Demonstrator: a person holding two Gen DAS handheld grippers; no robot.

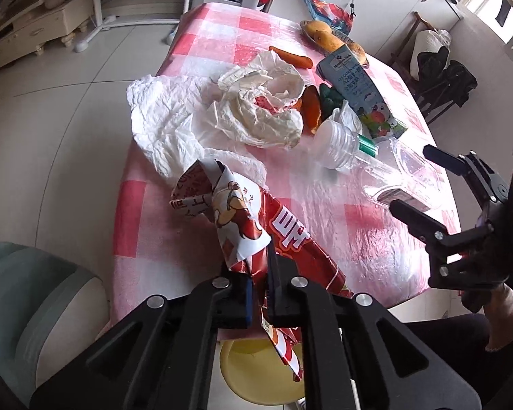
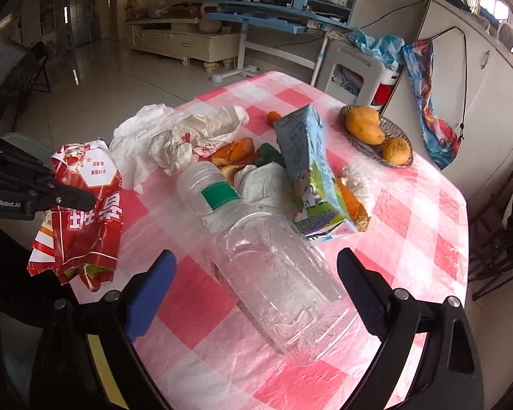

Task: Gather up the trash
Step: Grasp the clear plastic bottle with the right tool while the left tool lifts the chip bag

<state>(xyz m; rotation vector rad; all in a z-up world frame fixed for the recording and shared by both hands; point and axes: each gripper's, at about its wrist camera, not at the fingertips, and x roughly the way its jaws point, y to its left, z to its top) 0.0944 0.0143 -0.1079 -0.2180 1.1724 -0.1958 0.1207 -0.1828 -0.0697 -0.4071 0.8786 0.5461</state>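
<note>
Crinkled red snack wrapper (image 1: 284,239) pinched in left gripper (image 1: 260,294), beside clear ribbed bottle (image 2: 273,259).

left gripper (image 1: 260,294): black linkage arms, silver rivets, blue finger pads | right gripper (image 2: 256,290): black, blue pad, textured black pad | white "GenRobot.AI" marking

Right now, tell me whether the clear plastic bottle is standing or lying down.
Lying down. The clear plastic bottle rests on its side on the checked tablecloth, between the open right gripper fingers.
</note>
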